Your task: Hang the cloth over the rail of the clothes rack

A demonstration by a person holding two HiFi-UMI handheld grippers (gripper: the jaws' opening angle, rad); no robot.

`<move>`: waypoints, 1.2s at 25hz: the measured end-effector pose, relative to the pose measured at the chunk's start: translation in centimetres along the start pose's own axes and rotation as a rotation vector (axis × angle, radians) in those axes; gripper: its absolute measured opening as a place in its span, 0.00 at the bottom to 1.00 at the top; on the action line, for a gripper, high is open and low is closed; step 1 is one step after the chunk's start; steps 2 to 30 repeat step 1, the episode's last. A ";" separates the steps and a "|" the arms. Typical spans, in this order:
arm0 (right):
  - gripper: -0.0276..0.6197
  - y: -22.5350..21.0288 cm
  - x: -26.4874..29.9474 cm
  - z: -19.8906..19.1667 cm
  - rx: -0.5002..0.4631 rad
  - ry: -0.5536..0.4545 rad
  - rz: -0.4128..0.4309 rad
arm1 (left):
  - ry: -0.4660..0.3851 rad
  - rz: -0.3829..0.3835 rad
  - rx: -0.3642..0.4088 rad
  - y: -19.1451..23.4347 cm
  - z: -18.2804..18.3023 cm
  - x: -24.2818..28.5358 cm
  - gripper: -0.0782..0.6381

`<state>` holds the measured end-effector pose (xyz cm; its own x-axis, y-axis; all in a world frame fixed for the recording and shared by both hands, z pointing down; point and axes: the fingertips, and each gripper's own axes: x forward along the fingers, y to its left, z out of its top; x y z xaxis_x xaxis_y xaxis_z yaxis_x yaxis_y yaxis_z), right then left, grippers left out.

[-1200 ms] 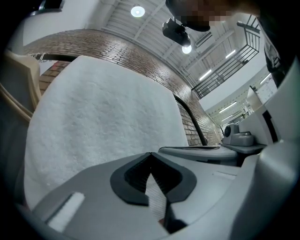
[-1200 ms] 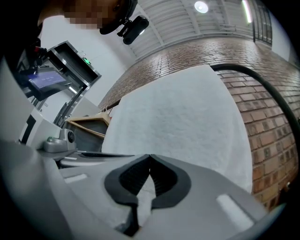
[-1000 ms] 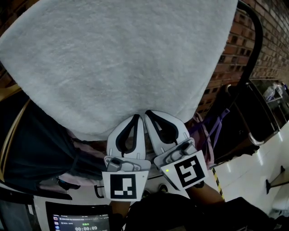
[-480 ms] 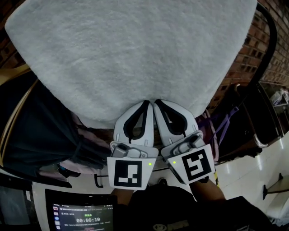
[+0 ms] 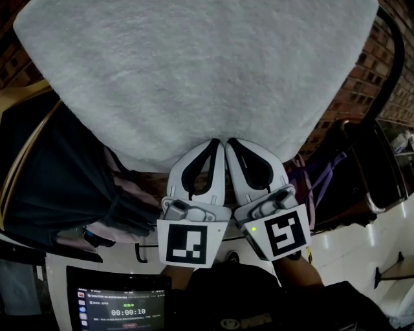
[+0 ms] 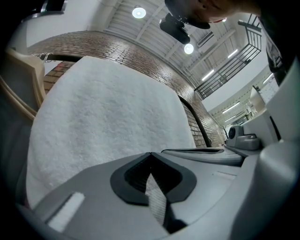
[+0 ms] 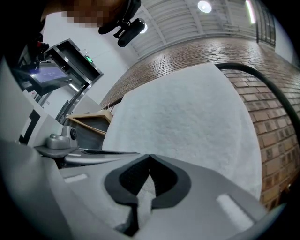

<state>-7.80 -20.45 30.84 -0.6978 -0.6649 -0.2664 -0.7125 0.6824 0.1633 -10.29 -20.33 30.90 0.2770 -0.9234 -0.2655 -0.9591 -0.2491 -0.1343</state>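
While my head view shows the left gripper [image 5: 215, 143] and right gripper [image 5: 231, 142] pointing up side by side, only their own views show jaws pinching the cloth [image 5: 194, 71].

I am in a big indoor hall, more a workshop or test floor than a home. A brick wall [image 7: 187, 61] rises far ahead of me under a high ribbed ceiling [image 6: 112, 14] with round lamps [image 6: 138, 12]. Up at far right runs an upper walkway with a metal railing [image 6: 234, 61]. The floor [image 5: 349, 252] at near right is pale and glossy. Dark garments [image 5: 58, 181] hang at left, a black rail [image 5: 399, 71] curves at right, and a screen [image 5: 119, 310] showing a timer sits near me.
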 end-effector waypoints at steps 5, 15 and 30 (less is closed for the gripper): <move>0.05 0.0 0.1 -0.1 0.000 0.002 0.000 | -0.001 0.001 -0.001 0.1 -0.1 0.1 0.12; 0.05 0.0 0.1 -0.1 0.000 0.002 0.000 | -0.001 0.001 -0.001 0.1 -0.1 0.1 0.12; 0.05 0.0 0.1 -0.1 0.000 0.002 0.000 | -0.001 0.001 -0.001 0.1 -0.1 0.1 0.12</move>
